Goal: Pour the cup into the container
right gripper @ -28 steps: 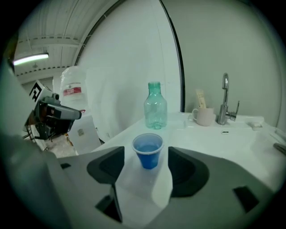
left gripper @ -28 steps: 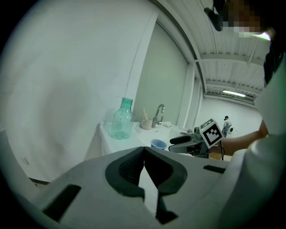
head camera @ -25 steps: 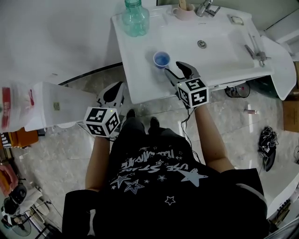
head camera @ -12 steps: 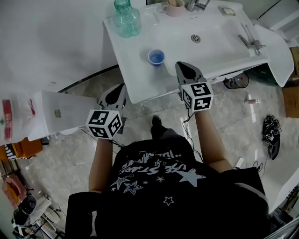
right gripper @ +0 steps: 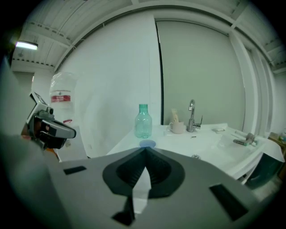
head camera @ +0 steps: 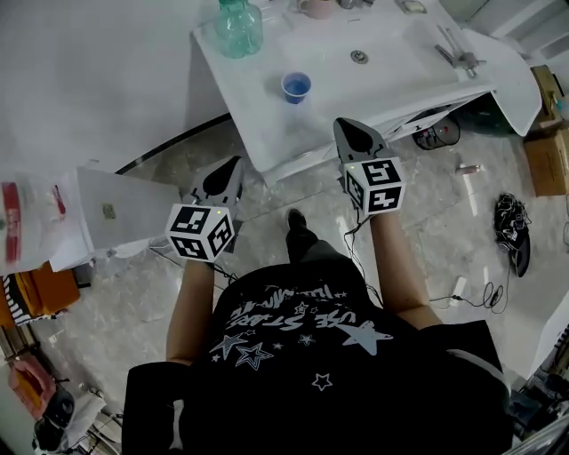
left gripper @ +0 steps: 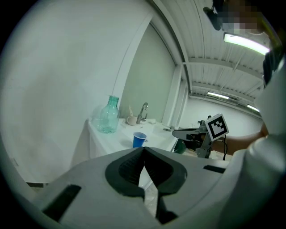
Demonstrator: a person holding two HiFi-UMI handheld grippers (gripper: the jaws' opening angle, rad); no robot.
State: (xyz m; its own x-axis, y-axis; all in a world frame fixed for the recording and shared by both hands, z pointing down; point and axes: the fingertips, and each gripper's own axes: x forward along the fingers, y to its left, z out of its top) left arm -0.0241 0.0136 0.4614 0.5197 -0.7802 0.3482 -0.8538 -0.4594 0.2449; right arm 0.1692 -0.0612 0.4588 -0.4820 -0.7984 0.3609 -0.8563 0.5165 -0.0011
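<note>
A small blue cup stands upright on the white sink counter, also seen in the left gripper view and as a blue rim just above the right jaws. A teal plastic bottle stands at the counter's far left corner. My right gripper hovers just off the counter's front edge, below and right of the cup, shut and empty. My left gripper hangs over the floor left of the counter, shut with nothing in it.
The sink basin with its drain lies right of the cup; a faucet and a mug holding a toothbrush stand at the back. A white box sits at the left. Shoes and cables lie on the marble floor.
The right gripper's jaws, open beside the cup a second ago, have closed on nothing, and both grippers now sit farther back from the counter. The cup has stayed put.
</note>
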